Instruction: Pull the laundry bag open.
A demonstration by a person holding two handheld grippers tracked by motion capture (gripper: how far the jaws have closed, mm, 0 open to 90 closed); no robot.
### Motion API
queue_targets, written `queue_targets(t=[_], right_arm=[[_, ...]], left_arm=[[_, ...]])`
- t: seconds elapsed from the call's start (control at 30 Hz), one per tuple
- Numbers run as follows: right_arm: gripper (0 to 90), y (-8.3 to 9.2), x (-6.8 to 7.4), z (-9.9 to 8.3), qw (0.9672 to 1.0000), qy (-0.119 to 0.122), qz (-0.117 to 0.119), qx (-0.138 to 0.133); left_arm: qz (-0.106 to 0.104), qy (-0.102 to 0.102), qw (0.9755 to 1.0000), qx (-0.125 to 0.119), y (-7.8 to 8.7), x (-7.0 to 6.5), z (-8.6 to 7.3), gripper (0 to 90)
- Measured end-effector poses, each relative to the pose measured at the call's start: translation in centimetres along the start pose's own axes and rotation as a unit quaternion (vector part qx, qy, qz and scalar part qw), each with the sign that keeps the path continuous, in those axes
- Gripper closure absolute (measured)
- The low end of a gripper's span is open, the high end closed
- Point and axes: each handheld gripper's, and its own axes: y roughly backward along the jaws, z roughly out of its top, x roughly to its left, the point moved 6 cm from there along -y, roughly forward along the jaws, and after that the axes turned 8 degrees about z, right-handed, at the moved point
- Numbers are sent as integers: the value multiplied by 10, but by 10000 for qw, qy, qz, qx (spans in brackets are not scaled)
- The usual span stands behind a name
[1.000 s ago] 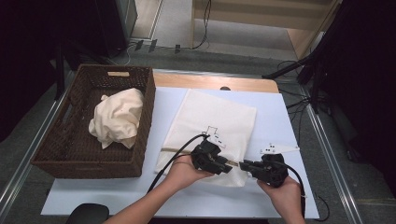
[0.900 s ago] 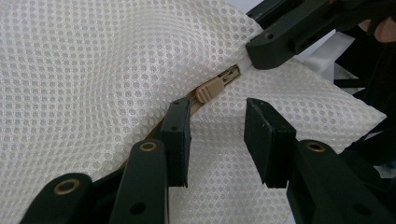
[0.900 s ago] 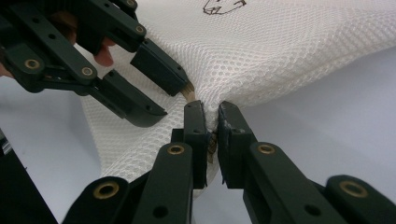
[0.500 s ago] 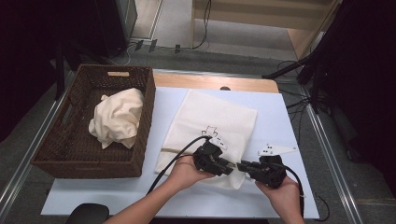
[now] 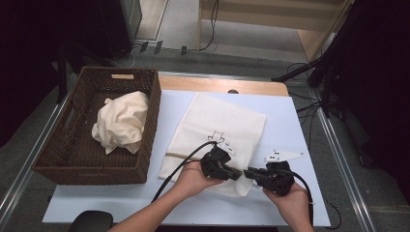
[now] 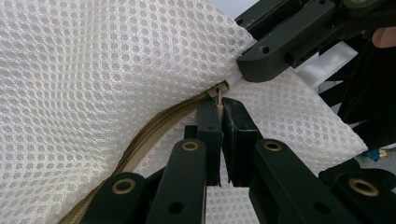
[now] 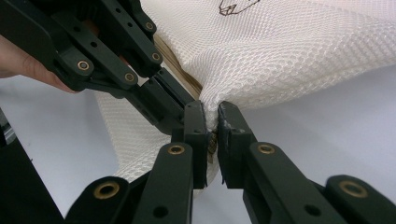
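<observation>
My mesh bag (image 5: 220, 128) is cream white with a fine honeycomb weave, a tan zipper (image 6: 154, 135) and a small dark line drawing. Both my claws are black with brass rivets. The basket (image 5: 72, 154) is dark brown wicker, its cloth (image 5: 121, 121) cream, the surface (image 5: 300, 125) pale blue-white.

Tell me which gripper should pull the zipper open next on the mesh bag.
Left. The left gripper has just closed on the zipper pull at the end of the tan zipper. The right gripper pinches the mesh bag corner beside it, so it likely serves as the anchor.
</observation>
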Motion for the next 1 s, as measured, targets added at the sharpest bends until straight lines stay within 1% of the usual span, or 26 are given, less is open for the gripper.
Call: queue_targets(t=[0.07,0.17,0.23,0.37,0.4,0.53,0.63,0.73,0.8,0.83,0.87,0.9,1.0], right_arm=[[843,0,0,0,10000,-6,-6,-10],[844,-1,0,0,10000,-16,-3,-7],[844,-2,0,0,10000,-13,-24,0],[845,-3,0,-1,10000,-27,-29,32],[845,-4,0,-1,10000,-29,-29,26],[847,-4,0,-1,10000,-36,-36,28],[853,-5,-1,-2,9999,-59,-51,70],[856,-6,-2,-2,9999,-97,-75,102],[855,-5,-2,-1,9999,-97,-49,57],[852,-5,-3,-1,9999,-120,-44,42],[845,-5,-3,-1,9999,-95,-36,9],[836,-5,-4,-1,9999,-120,-46,-12],[780,-8,-4,-2,9999,-116,-77,50]], left_arm=[[49,-9,10000,23,0,0,0,864],[182,-34,9998,22,0,0,0,869],[199,30,9998,31,0,0,0,871],[228,29,9997,109,1,2,-1,873],[237,54,9997,83,1,2,0,873],[233,125,9996,96,0,2,-1,875],[271,175,9994,132,-1,4,-1,876],[350,152,9992,150,0,4,-1,877],[324,189,9992,121,2,4,0,878],[284,238,9992,128,2,5,0,878],[303,229,9992,137,3,5,0,878],[316,224,9991,144,3,5,0,878],[371,218,9989,163,3,7,-1,878]])
